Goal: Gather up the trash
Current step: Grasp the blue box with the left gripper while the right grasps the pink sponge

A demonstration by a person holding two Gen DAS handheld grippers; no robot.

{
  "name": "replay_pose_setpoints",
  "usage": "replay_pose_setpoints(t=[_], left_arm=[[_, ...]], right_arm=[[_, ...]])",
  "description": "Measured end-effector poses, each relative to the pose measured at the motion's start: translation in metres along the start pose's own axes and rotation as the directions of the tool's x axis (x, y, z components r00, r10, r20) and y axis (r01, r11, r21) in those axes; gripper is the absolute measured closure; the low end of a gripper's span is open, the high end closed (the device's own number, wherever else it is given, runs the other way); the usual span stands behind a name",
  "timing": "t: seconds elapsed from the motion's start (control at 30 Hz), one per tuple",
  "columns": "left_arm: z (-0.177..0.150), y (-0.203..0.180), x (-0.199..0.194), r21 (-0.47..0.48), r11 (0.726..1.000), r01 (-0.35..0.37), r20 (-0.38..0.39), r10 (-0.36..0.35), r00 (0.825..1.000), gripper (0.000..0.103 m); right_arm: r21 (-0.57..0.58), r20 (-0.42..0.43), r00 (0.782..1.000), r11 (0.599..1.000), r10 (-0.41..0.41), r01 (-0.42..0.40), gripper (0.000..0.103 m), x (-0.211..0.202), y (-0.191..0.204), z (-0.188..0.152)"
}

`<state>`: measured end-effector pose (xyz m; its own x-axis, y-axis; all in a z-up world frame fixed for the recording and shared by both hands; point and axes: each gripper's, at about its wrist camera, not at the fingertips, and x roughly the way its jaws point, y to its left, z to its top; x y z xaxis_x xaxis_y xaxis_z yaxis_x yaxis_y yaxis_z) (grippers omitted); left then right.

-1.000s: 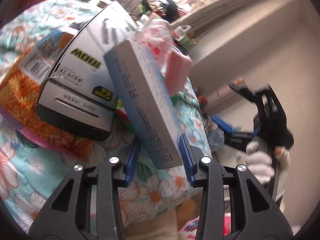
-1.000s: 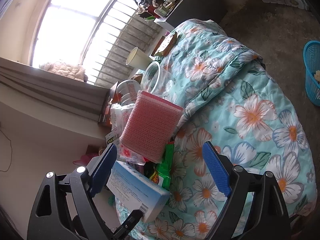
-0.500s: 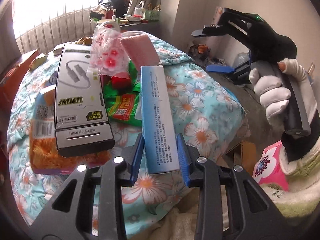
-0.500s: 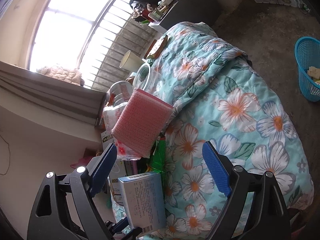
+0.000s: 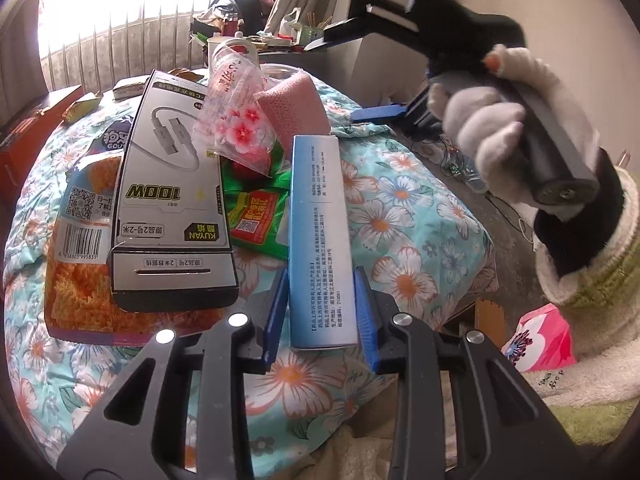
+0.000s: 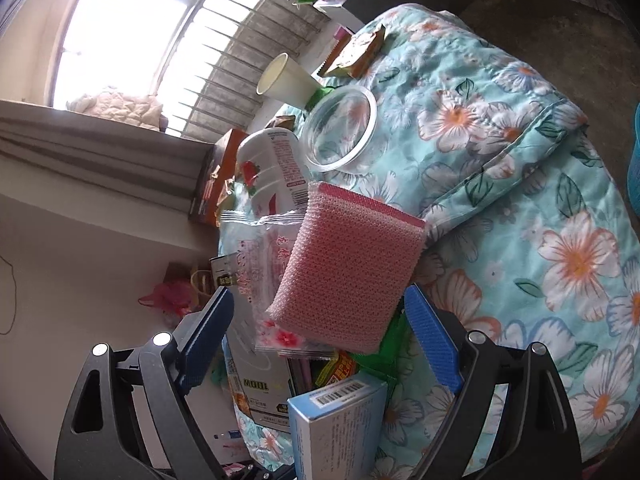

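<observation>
Left wrist view: the left gripper (image 5: 320, 312) is clamped on one long blue-and-white cardboard box (image 5: 322, 236), its two ribbed blue pads against the box's long sides; the jaws have just been closing a little on it. The box points up and away over a quilted cover (image 5: 404, 216) printed with white-and-orange flowers on teal. Since a second ago the view has rolled from steeply tilted to nearly square, and the box now stands straight between the pads. On the cover lie one flat grey cable package (image 5: 168, 200) marked 100W, one orange snack bag (image 5: 80, 280) under it, one glossy green wrapper (image 5: 256, 216), one clear crinkled bag with pink blossoms (image 5: 236, 128) and one pink scouring sponge (image 5: 292, 108) of nubbly weave. A white-gloved right hand (image 5: 480, 128) grips the handle of the right gripper (image 5: 360, 68), its jaws wide apart (it sat much lower and further off a second ago).

Right wrist view: the right gripper has its blue pads spread wide with nothing between them, the sponge just beyond, larger in the picture than before. Further back sit one clear round plastic container (image 6: 340, 128), one white bottle (image 6: 276, 164) lying down and one paper cup (image 6: 284, 80) on its side. The blue box's barcode end sits at the bottom edge.
</observation>
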<state>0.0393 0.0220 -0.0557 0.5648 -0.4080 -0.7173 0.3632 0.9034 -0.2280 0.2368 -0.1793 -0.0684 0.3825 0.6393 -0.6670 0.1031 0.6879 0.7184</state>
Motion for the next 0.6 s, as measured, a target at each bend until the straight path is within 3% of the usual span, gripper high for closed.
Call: replay_pose_setpoints(t=[0.37, 0.6], left_arm=[[-0.002, 0.013, 0.000, -0.022, 0.998, 0.059, 0.014, -0.059, 0.998, 0.073], [-0.001, 0.015, 0.002, -0.024, 0.998, 0.064, 0.011, -0.064, 0.998, 0.073]], right_arm=[[0.094, -0.070, 0.995, 0.992, -0.072, 0.078, 0.018, 0.045, -0.016, 0.022], [0.167, -0.083, 0.995, 0.983, -0.061, 0.075, 0.018, 0.053, -0.035, 0.025]])
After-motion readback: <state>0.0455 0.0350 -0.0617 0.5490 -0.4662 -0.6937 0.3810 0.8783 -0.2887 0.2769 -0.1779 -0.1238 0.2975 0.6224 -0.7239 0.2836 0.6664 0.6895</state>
